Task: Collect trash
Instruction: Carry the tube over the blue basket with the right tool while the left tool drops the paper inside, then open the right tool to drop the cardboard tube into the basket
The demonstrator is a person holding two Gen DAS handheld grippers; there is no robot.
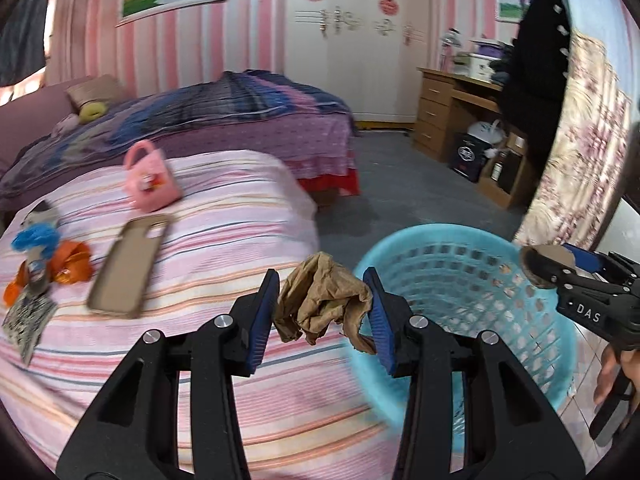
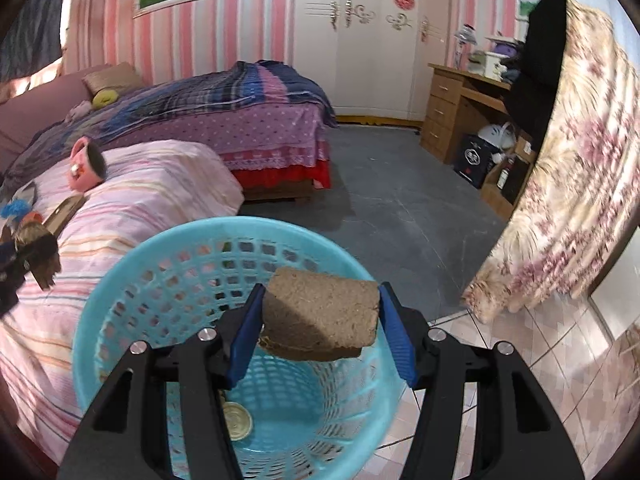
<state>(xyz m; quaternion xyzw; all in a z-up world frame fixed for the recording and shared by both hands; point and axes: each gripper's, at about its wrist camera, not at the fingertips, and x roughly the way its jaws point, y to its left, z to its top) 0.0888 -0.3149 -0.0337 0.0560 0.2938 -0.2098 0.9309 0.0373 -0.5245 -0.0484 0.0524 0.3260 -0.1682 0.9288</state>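
Paper [image 1: 322, 300], brown and crumpled, sits clamped in left claw [image 1: 324, 312].

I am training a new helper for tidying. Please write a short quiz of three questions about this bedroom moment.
1. True or false: the right gripper holds its brown block above the blue basket.
2. What does the left gripper hold? A) crumpled brown paper B) pink purse C) phone case
3. Fill in: the round metal lid lies in the basket's ____.

Key: 1 true; 2 A; 3 bottom.
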